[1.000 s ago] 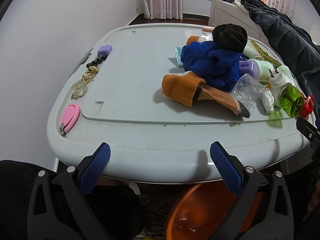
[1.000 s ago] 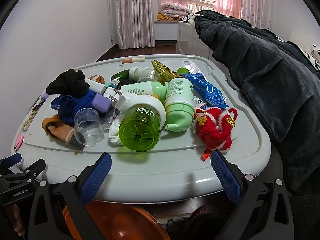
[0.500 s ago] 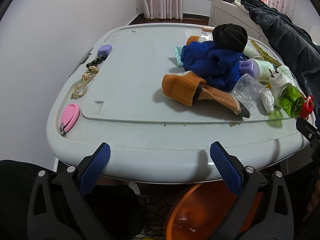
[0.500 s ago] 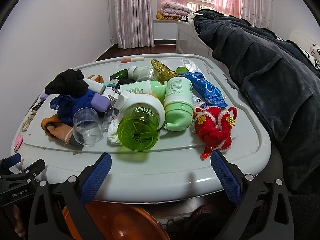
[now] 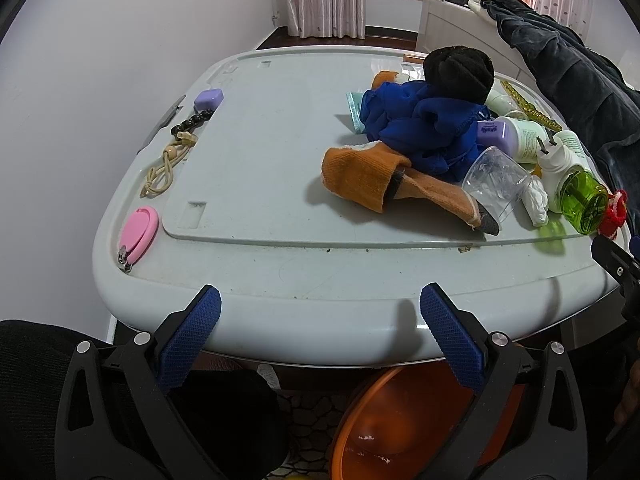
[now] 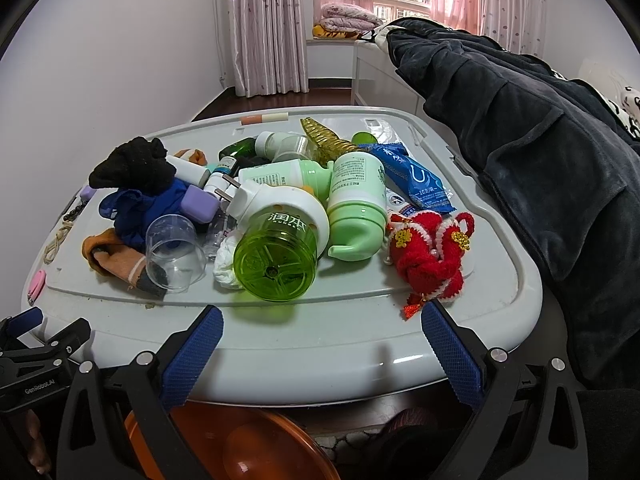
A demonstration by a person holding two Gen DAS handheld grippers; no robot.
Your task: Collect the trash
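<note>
A grey lid-like table top (image 5: 280,272) (image 6: 360,336) holds a heap of items. In the right wrist view lie a green mosquito-liquid bottle (image 6: 276,256), a clear plastic cup (image 6: 174,254), a crumpled white tissue (image 6: 224,268), a light green bottle (image 6: 356,208), a blue wrapper (image 6: 416,180) and a red knitted ornament (image 6: 432,256). In the left wrist view lie orange socks (image 5: 380,184), blue cloth (image 5: 424,128) and a black sock (image 5: 460,68). My left gripper (image 5: 320,320) and right gripper (image 6: 320,332) are open and empty at the table's near edge.
An orange basin (image 5: 400,428) (image 6: 240,444) sits under the table's near edge. At the left edge lie a pink nail clipper (image 5: 138,232), a beige cord (image 5: 168,168), beads and a purple box (image 5: 208,98). A dark coat (image 6: 540,152) hangs along the right side.
</note>
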